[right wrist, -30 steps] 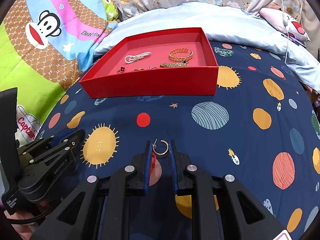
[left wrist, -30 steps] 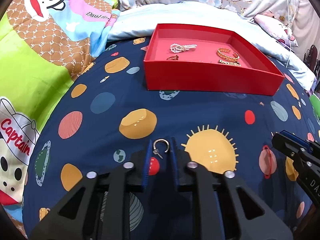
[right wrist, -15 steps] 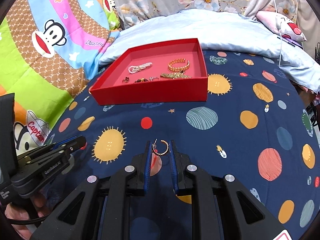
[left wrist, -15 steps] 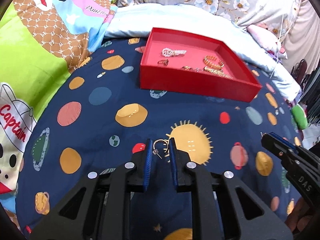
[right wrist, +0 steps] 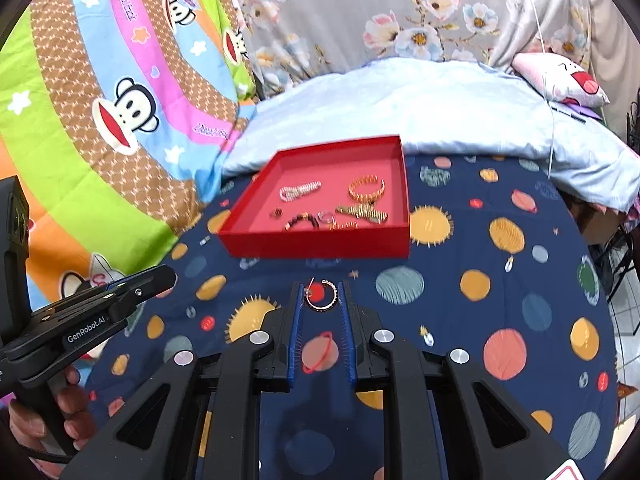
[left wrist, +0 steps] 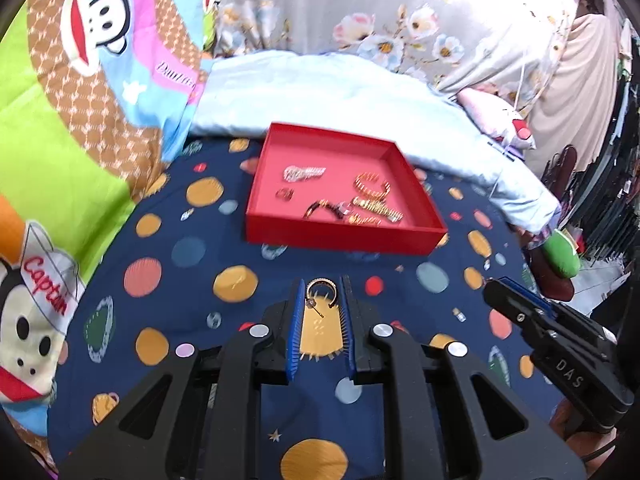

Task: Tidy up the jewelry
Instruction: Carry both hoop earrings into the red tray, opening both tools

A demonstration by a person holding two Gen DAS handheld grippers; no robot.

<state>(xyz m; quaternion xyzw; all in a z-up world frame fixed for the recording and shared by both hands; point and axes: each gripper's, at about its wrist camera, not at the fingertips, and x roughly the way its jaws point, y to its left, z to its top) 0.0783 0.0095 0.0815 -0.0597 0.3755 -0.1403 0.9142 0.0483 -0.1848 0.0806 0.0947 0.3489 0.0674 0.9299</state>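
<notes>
My left gripper [left wrist: 321, 289] is shut on a gold hoop earring [left wrist: 320, 286] and holds it above the bedspread. My right gripper [right wrist: 322, 293] is shut on a matching gold hoop earring [right wrist: 321, 299], also lifted. A red tray [left wrist: 340, 236] lies ahead on the bed, also in the right wrist view [right wrist: 320, 246]. It holds a pearl bracelet [left wrist: 304, 173], a gold bangle [left wrist: 372, 184], a gold chain [left wrist: 376, 210] and several small pieces. Each gripper shows at the edge of the other's view, the right one [left wrist: 496, 292] and the left one [right wrist: 160, 276].
The bed has a navy planet-print spread [left wrist: 192, 252]. A colourful monkey-print quilt [left wrist: 80, 80] is on the left. A pale blue blanket [left wrist: 340, 92] lies behind the tray. A pink pillow [right wrist: 568, 80] lies at the far right.
Both grippers have risen and pulled back with their earrings still held. The tray looks smaller and farther, and more of its inside shows.
</notes>
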